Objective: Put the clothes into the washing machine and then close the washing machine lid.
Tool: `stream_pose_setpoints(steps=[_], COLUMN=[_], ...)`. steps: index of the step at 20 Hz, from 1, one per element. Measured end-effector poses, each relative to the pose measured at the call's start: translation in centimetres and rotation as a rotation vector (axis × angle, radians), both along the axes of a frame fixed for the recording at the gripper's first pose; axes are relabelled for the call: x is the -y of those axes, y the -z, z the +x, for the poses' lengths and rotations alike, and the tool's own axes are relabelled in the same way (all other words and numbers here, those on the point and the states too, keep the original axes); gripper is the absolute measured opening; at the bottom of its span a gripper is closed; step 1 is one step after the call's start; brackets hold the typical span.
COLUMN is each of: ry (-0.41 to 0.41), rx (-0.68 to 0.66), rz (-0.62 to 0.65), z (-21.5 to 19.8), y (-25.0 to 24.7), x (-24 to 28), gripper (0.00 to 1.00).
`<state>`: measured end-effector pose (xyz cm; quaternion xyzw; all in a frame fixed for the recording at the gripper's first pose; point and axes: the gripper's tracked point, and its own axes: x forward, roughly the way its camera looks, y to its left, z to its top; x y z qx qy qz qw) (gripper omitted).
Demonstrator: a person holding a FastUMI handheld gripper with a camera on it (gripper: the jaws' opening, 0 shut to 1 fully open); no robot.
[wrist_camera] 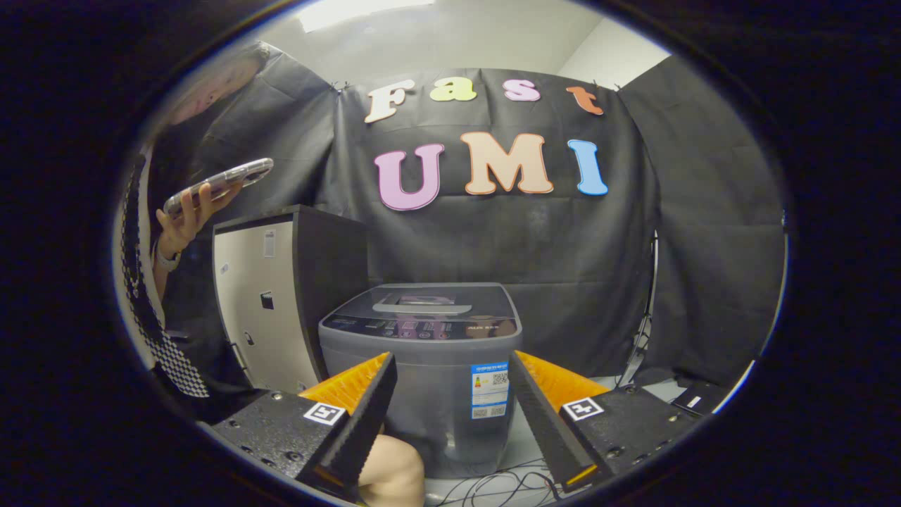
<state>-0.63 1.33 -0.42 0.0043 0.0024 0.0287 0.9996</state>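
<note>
A small grey top-loading washing machine [429, 366] stands on the floor just beyond my fingers, its front panel showing in the gap between them. Its lid [422, 303] lies flat and shut on top. My gripper [450, 394] is open, the two fingers spread wide to either side of the machine's front, with nothing held between them. I can see no clothes in the frame.
A dark cabinet with a pale side panel [274, 296] stands left of the machine. A person stands at the far left, a hand holding a phone [218, 184]. A knee [391, 468] shows below the left finger. Cables [493, 486] lie on the floor in front.
</note>
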Motion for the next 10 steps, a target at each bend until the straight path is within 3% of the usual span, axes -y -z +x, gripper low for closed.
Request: stream_pose_setpoints(steps=[10], ry=[0.0], rx=[-0.002], rz=[0.0], z=[0.01], y=[0.03], x=[0.02], gripper=[0.97])
